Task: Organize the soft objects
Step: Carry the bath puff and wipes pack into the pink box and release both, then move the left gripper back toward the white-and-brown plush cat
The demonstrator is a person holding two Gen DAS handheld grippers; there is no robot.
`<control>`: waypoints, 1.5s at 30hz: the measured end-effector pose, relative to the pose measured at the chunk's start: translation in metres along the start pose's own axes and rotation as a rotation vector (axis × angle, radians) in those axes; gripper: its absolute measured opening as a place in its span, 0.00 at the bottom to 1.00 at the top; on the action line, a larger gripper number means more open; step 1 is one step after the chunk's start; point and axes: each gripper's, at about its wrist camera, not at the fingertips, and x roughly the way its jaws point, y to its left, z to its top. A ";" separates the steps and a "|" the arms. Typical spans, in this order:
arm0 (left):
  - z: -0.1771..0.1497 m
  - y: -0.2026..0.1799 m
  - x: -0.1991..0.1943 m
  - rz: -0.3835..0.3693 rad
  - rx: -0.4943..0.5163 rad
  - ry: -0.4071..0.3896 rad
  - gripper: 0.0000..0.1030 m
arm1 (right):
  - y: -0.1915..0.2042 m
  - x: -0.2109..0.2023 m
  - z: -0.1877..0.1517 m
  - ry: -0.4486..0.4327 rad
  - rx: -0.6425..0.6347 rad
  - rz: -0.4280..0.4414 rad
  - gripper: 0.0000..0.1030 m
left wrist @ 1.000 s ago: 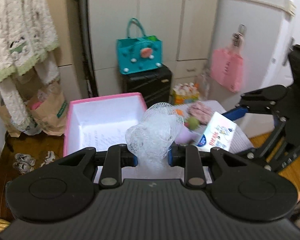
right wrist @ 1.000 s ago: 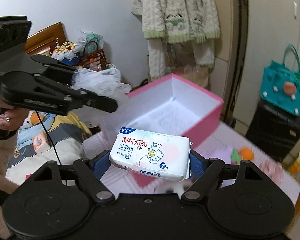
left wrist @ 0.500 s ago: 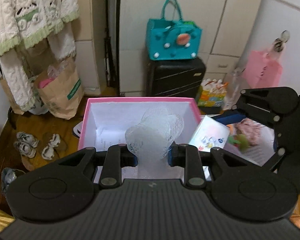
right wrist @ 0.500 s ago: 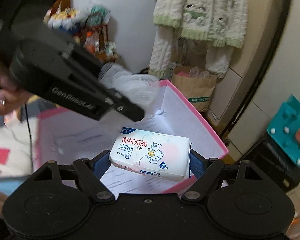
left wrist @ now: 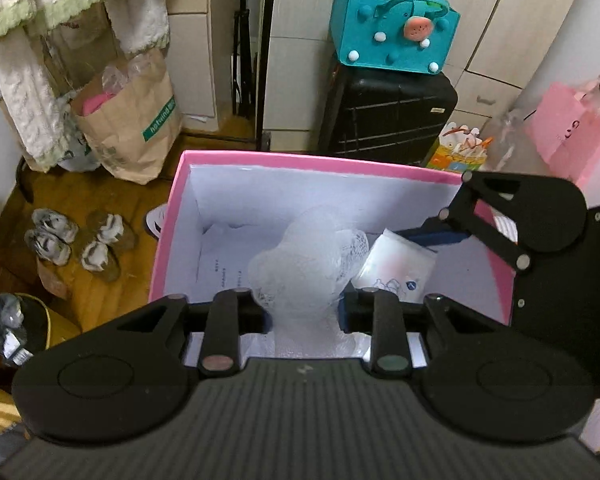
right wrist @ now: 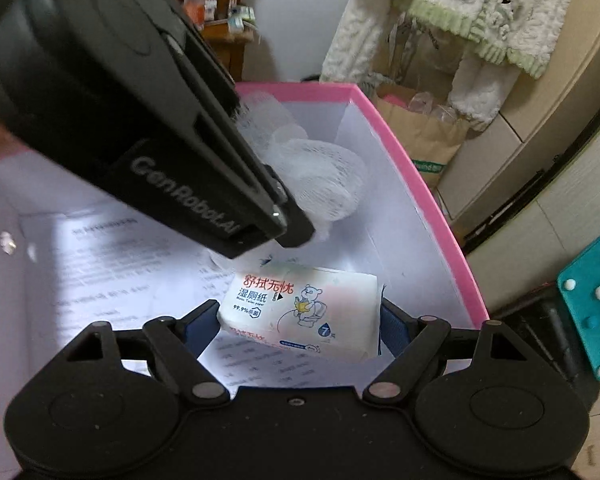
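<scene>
A pink box (left wrist: 300, 159) with a white inside lies open below both grippers; it also shows in the right wrist view (right wrist: 420, 184). My left gripper (left wrist: 304, 312) is shut on a white mesh bath puff (left wrist: 312, 256) and holds it inside the box, above the printed paper on the floor. The puff also shows in the right wrist view (right wrist: 320, 176). My right gripper (right wrist: 300, 320) is shut on a white pack of wet wipes (right wrist: 300, 304) and holds it low inside the box, to the right of the puff. The pack also shows in the left wrist view (left wrist: 396, 268).
Behind the box stand a black suitcase (left wrist: 388, 112) with a teal felt bag (left wrist: 392, 28) on top, a brown paper bag (left wrist: 132, 116) and hanging white garments (right wrist: 460, 12). Small shoes (left wrist: 76, 240) lie on the wooden floor at the left. A pink bag (left wrist: 568, 132) hangs at the right.
Both grippers have moved over the pink box and down into it, each still holding its object. The puff and the wipes pack now sit close together inside the box walls.
</scene>
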 end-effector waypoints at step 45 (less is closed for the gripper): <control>-0.123 -0.116 -0.184 0.021 0.379 -0.030 0.66 | 0.084 -0.225 -0.121 -0.197 0.334 -0.056 0.87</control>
